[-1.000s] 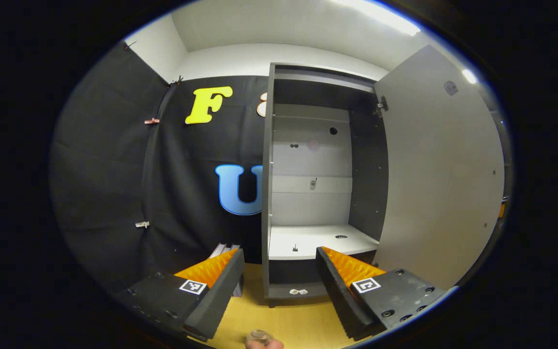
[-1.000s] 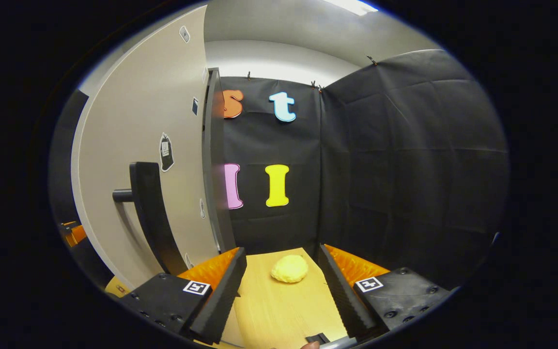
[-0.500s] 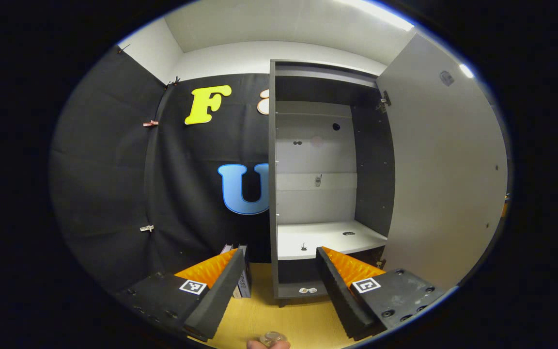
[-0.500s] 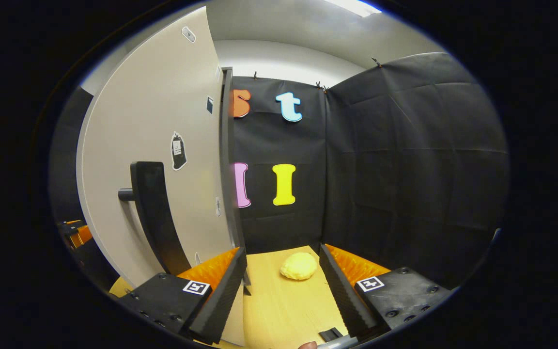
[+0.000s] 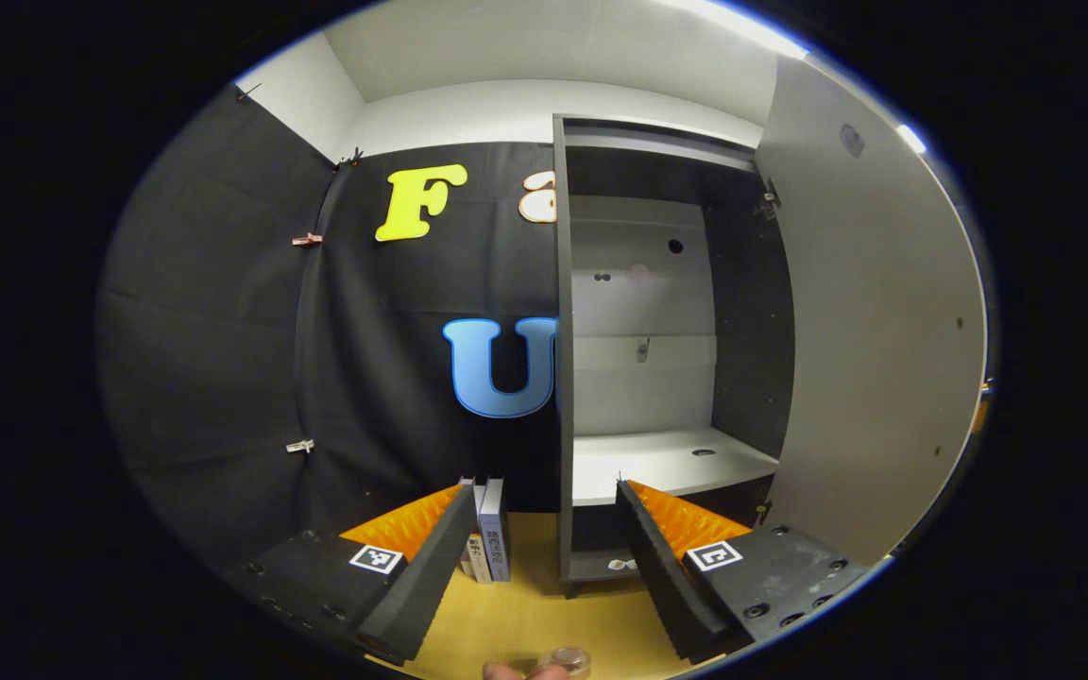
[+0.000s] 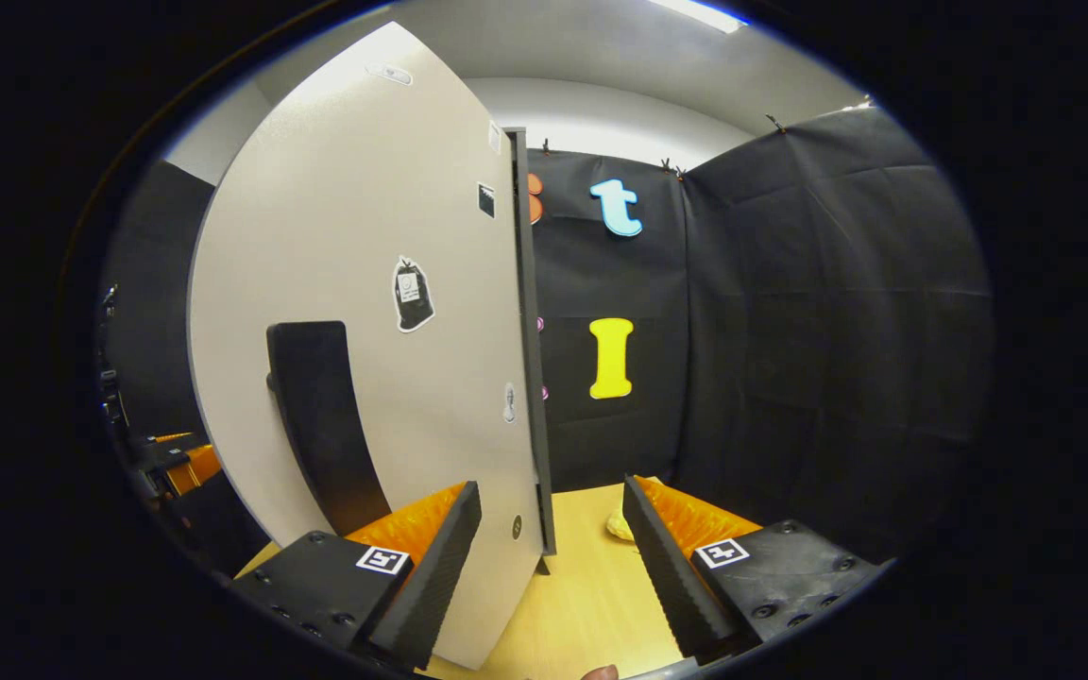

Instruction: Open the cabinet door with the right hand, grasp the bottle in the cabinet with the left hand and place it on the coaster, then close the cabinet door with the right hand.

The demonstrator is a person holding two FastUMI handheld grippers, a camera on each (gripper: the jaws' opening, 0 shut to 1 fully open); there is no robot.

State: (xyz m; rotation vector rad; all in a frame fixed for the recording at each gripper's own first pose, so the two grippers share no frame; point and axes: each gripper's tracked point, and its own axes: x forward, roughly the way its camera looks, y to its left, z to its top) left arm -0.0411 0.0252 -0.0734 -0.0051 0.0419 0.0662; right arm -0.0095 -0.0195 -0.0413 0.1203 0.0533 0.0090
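In the left gripper view I see the cabinet (image 5: 657,283) standing open on the wooden desk (image 5: 525,614), its pale door (image 5: 870,321) swung out to the right; the compartment above the white shelf (image 5: 667,463) holds nothing I can make out, apart from a small dark mark on the shelf surface. Just left of the cabinet, a few books (image 5: 489,540) stand upright on the desk against the black booth wall. At the bottom edge of this view a small clear round piece (image 5: 568,659), possibly the cap of the bottle, sits beside a fingertip (image 5: 504,671); I cannot tell for certain what it is. The left tool (image 5: 544,552) is level and pointed at the cabinet, fingers spread wide with nothing between them. In the right gripper view the outer face of the door (image 6: 365,312) stands close ahead, its dark vertical handle (image 6: 317,416) left of centre and the door's edge running down between my fingers. The right tool (image 6: 552,552) is likewise spread wide and holds nothing. A yellow lump (image 6: 621,524) lies on the desk (image 6: 591,604), partly hidden behind one finger.
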